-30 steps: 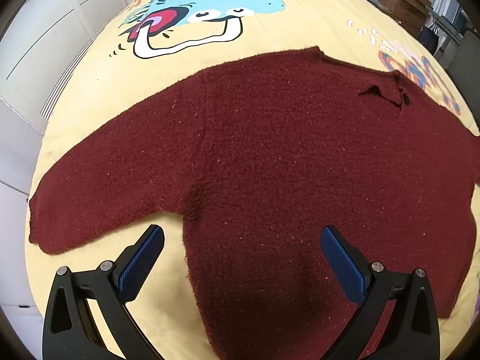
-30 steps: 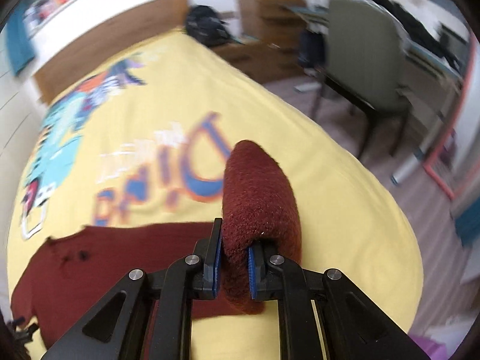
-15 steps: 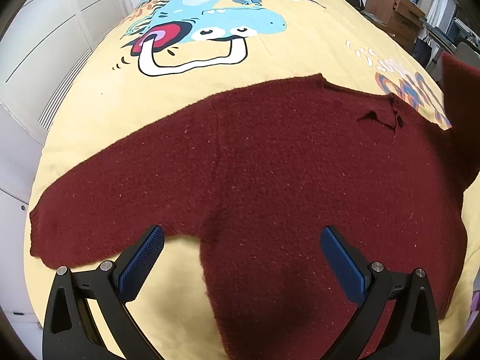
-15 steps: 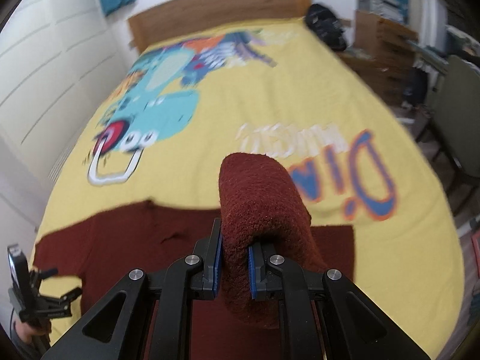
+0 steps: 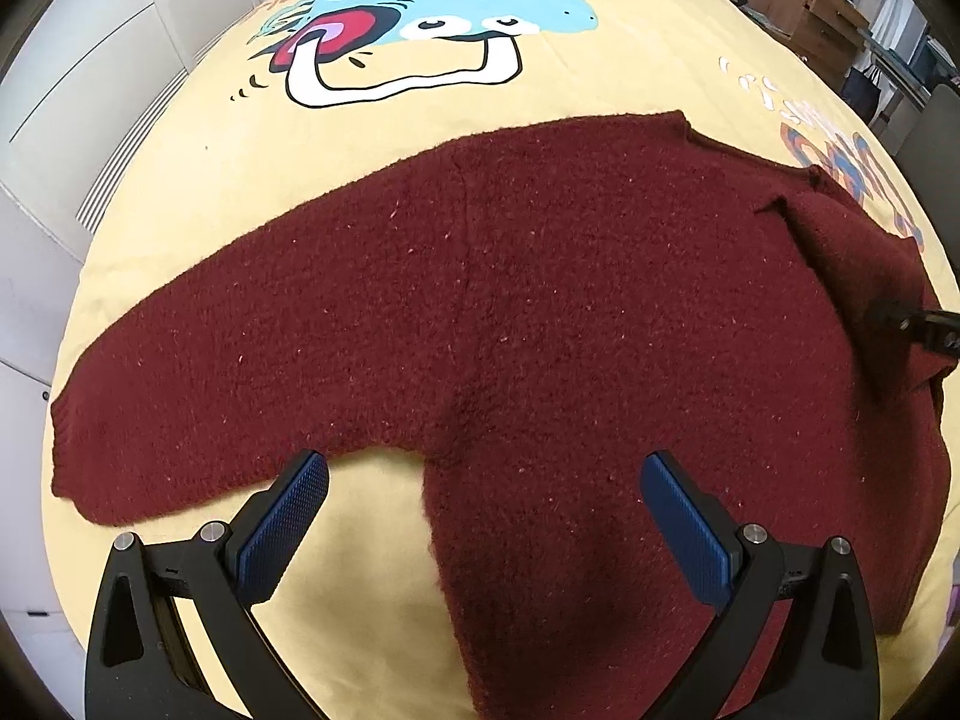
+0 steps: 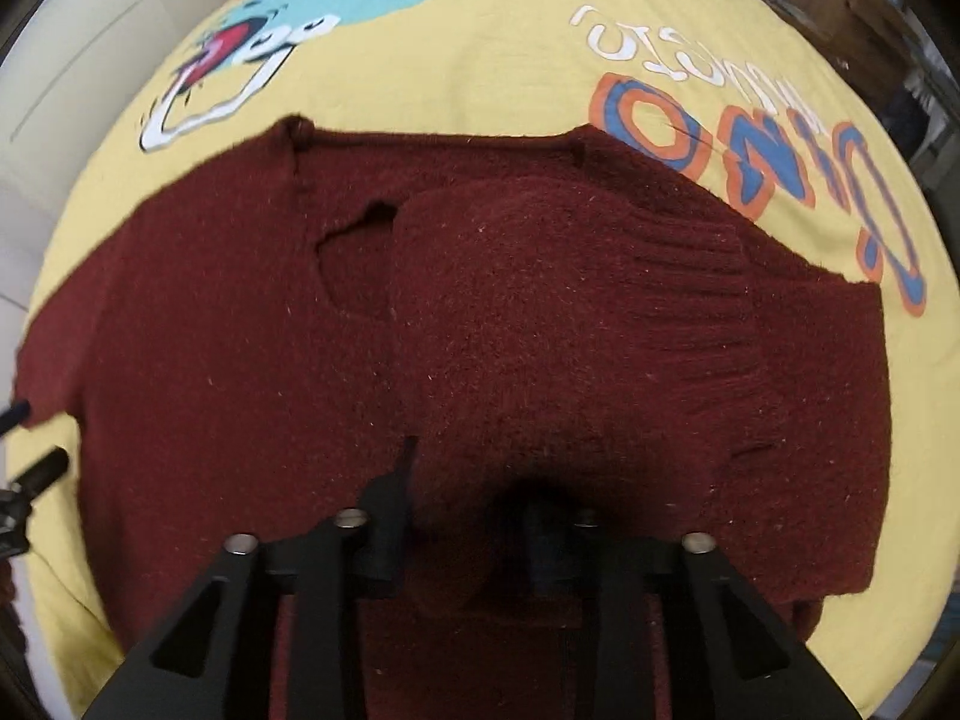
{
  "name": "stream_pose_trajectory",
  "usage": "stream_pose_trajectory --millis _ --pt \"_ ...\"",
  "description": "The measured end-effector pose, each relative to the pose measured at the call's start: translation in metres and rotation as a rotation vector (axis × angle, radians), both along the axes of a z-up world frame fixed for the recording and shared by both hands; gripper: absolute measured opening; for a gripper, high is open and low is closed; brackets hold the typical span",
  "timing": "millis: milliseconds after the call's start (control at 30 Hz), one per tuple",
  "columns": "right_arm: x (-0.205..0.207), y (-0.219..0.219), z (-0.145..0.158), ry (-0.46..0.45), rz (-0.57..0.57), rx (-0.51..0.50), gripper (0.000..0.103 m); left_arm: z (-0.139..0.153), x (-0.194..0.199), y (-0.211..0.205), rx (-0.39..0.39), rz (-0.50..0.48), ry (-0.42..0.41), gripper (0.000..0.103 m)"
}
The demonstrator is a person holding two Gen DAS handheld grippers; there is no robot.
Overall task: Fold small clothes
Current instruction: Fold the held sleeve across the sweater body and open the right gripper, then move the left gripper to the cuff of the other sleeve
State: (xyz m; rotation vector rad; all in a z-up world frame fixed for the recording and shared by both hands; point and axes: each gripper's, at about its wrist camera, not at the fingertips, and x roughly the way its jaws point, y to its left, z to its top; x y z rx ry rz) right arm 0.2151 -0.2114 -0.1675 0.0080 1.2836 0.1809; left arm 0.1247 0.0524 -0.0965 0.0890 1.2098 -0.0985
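While the dark red sweater (image 5: 540, 312) lies spread front-up on the bed (image 5: 540, 78), over a yellow cover with a cartoon print, its right sleeve (image 6: 558, 312) is laid inward across the chest, the ribbed cuff (image 6: 702, 300) resting near the right shoulder. The right tool (image 6: 462, 516) points steeply down at this folded sleeve; its jaws have just been opening, and the sleeve fabric sits between them, bulging over the black fingers (image 6: 390, 504), so the grip is loosening or already let go rather than clenched. The left tool (image 5: 480, 516) hovers over the lower body of the sweater, just beside the left armpit, its blue pads (image 5: 282, 522) wide apart and grasping nothing. The left sleeve (image 5: 198, 396) lies stretched flat toward the bed's edge, not yet folded.

To finish this step well, the right tool should probably open fully and lift straight up, so the knit does not snag on the pads and drag the sleeve back off the chest. The sleeve ought to settle flat, its edge in line with the side of the body. The loose knit looks soft and likely to cling.
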Motion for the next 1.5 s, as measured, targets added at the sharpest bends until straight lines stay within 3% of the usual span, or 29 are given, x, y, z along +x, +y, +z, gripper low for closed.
stream_pose_trajectory --millis 133,300,500,800,1167,1333,1500 --pt "-0.007 -0.007 0.01 -0.014 0.014 -0.019 0.068 0.002 -0.002 0.0 0.021 -0.008 -0.003 0.102" --pt "-0.024 -0.032 0.027 -0.02 0.024 -0.041 0.077 0.003 -0.002 -0.001 0.032 -0.003 -0.006 0.102" --pt "-0.052 -0.089 0.032 -0.03 -0.076 -0.101 0.078 0.004 -0.002 -0.011 0.017 -0.035 0.004 0.102" --pt "-0.077 -0.169 -0.007 0.039 -0.206 -0.18 0.078 0.009 0.002 -0.066 0.023 -0.164 -0.014 0.102" --pt "-0.078 -0.186 -0.019 0.032 -0.239 -0.114 0.078 0.026 0.031 -0.208 0.013 -0.44 -0.032 0.102" --pt "-0.075 -0.188 -0.022 0.035 -0.251 -0.09 0.078 0.01 0.039 -0.274 0.034 -0.562 -0.002 0.102" --pt "-0.073 -0.198 -0.032 0.046 -0.267 -0.067 0.078 -0.017 0.048 -0.32 0.064 -0.62 0.066 0.102"
